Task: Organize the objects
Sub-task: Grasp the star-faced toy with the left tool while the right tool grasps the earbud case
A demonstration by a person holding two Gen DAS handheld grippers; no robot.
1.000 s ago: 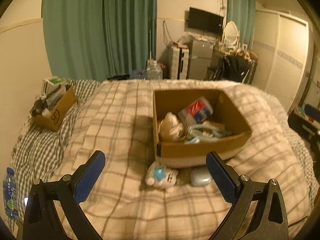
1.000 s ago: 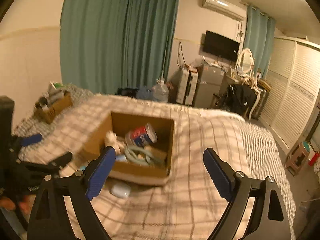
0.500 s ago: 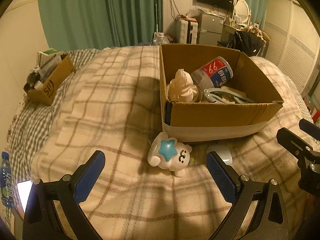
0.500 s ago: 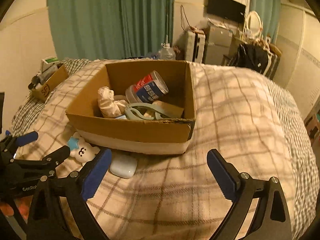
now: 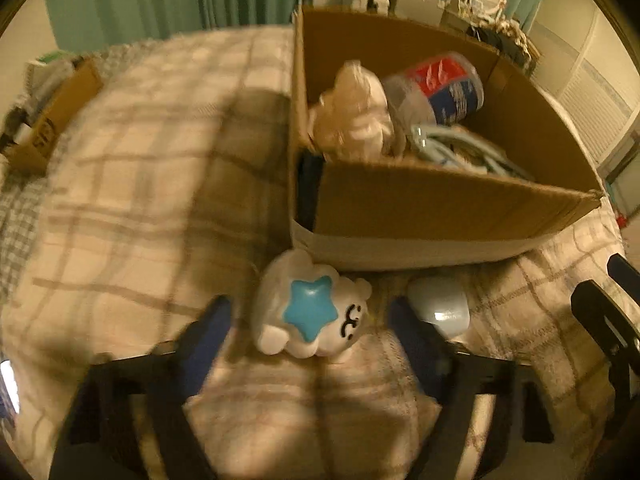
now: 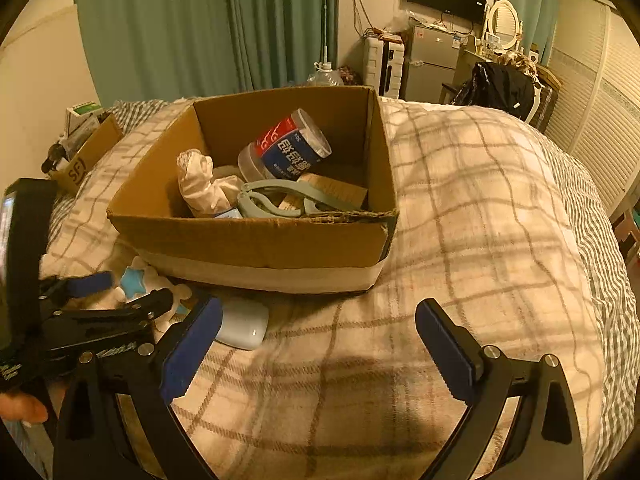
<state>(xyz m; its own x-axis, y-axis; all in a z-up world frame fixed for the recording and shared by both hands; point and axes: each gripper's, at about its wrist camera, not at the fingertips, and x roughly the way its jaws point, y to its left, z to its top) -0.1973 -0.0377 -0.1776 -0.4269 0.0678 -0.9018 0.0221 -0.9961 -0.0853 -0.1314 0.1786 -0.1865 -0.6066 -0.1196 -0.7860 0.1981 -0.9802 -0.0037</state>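
A white toy with a blue star point(image 5: 310, 314) lies on the plaid blanket in front of the cardboard box point(image 5: 440, 208). My left gripper point(image 5: 310, 338) is open with a finger on each side of the toy, not touching it. The toy also shows in the right wrist view point(image 6: 132, 280) with the left gripper point(image 6: 120, 292) around it. A small white case point(image 5: 440, 310) lies right of the toy; it also shows in the right wrist view point(image 6: 242, 322). My right gripper point(image 6: 316, 352) is open and empty above the blanket, in front of the box point(image 6: 260, 244).
The box holds a red and blue canister point(image 6: 286, 148), a white cloth bundle point(image 6: 202, 184) and a grey clip point(image 6: 276, 202). A smaller cardboard box point(image 6: 86, 154) with clutter sits far left by the wall. Furniture and green curtains stand behind the bed.
My left gripper has moved forward and down so that the star toy sits between its fingers. My right gripper has moved a little closer to the box.
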